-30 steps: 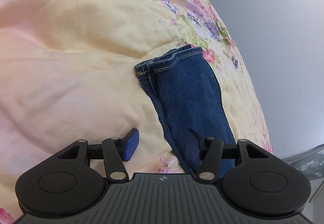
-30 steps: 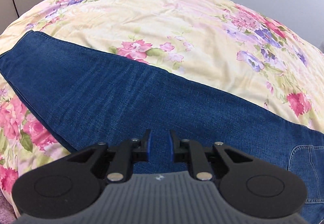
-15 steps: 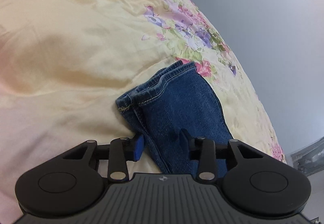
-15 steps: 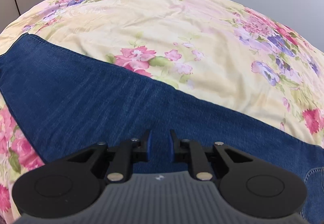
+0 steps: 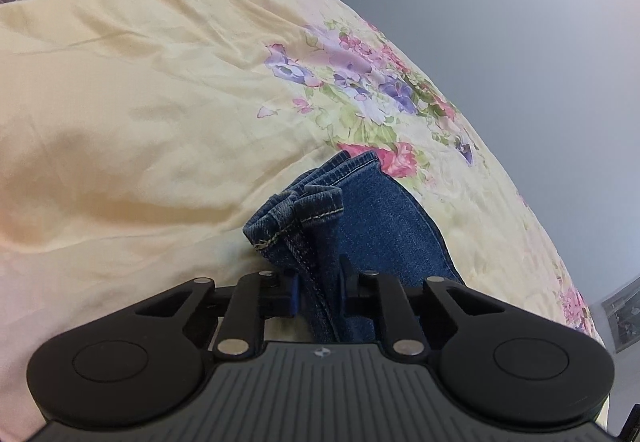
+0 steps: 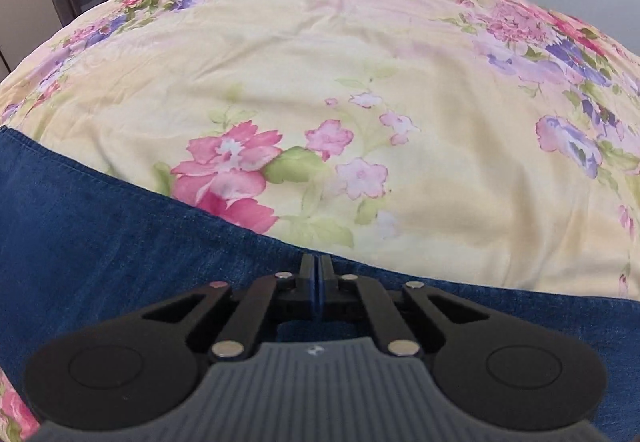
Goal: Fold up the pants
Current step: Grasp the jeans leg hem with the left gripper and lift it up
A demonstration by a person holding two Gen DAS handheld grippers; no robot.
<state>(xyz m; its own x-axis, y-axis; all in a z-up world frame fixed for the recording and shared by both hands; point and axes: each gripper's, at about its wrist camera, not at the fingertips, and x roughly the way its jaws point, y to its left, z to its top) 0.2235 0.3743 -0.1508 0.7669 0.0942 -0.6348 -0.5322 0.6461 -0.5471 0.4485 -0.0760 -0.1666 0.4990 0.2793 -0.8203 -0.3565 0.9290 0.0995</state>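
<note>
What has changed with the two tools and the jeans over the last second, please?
The left tool has moved up to the hem end of the jeans and its jaws have just been closing; the pads now pinch the bunched denim edge. The right tool came down at the far edge of the jeans and shut, with no cloth visibly between its pads. The jeans otherwise lie on the floral bedspread as before.

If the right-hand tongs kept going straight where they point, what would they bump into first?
Probably the blue denim pants right at the shut right tongs, with the floral yellow bedspread just past their edge; depth is unclear.
</note>
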